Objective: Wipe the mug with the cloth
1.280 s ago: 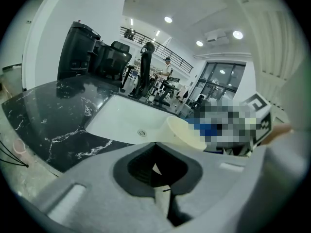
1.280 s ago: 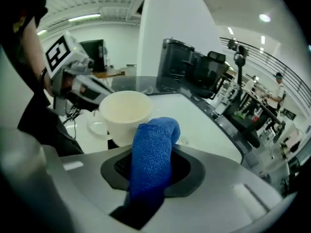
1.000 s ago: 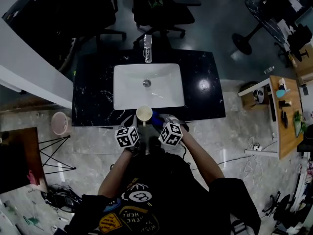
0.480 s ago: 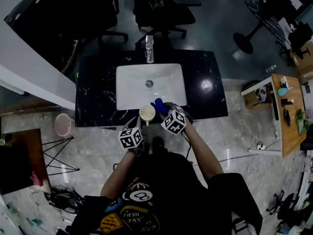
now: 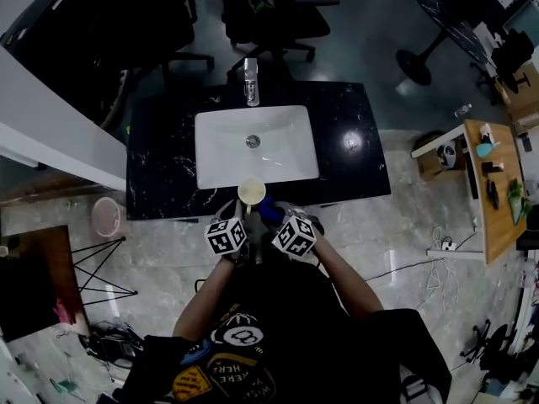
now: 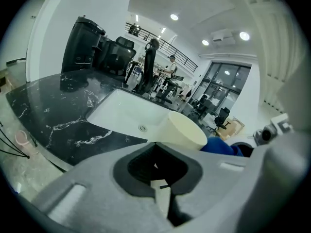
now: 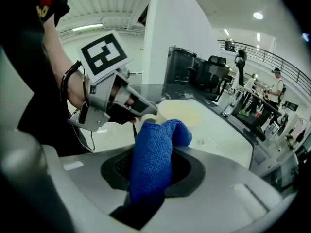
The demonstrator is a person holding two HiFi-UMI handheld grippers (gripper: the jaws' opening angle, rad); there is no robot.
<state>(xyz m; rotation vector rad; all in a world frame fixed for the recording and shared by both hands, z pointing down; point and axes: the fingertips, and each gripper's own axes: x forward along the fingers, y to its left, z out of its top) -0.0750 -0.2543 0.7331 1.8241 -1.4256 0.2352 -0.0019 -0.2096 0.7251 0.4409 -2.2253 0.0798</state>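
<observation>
Left gripper (image 6: 163, 191): 2 jaws closed on the handle of the cream mug (image 5: 251, 191), which sits at frame centre in the head view, at the front edge of the white sink (image 5: 217, 137). Right gripper (image 7: 150, 178): jaws narrowly apart, clamped on the folded blue cloth (image 7: 155, 152). The cloth tip is just beside the mug rim; contact not determinable.
</observation>
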